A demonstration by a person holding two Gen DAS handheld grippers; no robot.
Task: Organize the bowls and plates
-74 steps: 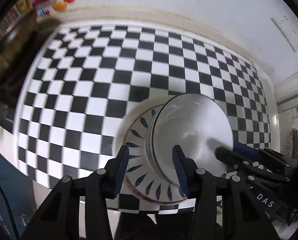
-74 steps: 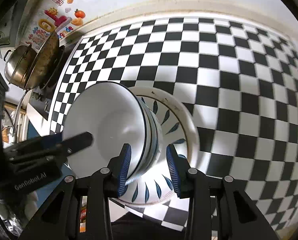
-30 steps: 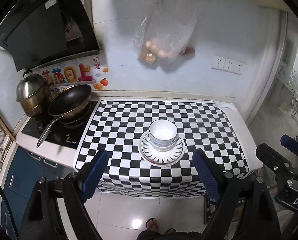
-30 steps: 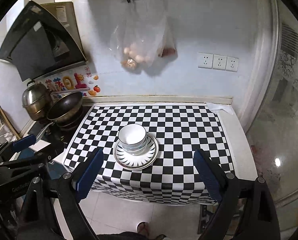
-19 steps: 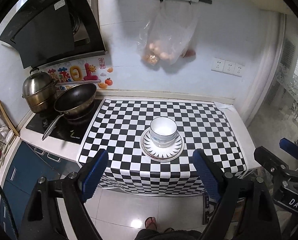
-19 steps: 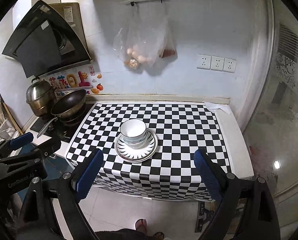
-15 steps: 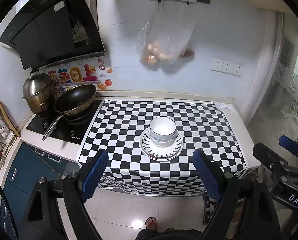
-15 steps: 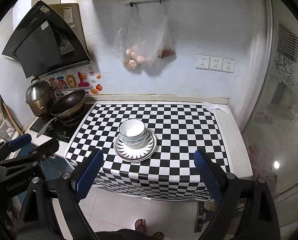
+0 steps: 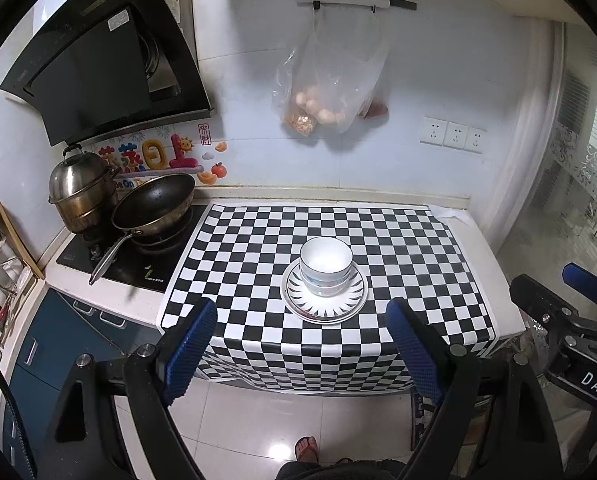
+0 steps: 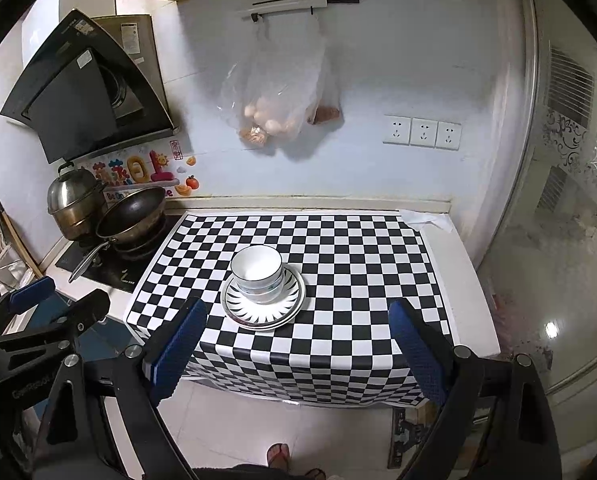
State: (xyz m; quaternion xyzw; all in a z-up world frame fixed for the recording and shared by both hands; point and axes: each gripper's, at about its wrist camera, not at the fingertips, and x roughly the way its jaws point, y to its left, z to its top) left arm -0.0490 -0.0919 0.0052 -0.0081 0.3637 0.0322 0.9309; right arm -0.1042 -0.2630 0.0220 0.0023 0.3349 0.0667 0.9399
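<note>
At lower right, "DAS" is printed white on the right gripper (image 9: 578,312); wall sticker (image 9: 150,160) shows "日上".

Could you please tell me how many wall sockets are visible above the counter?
3, side by side in one row on the wall right of the hanging plastic bag: left socket, middle socket, right socket.

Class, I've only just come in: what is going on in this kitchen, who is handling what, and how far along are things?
A person holds a two-finger tool in each hand, standing back from the counter. Both the left tool and the right tool are open and hold nothing. On the checkered cloth, the stacked bowls sit nested on the stacked plates, so the sorting looks done. A frying pan and steel pot stand at the stove to the left.
</note>
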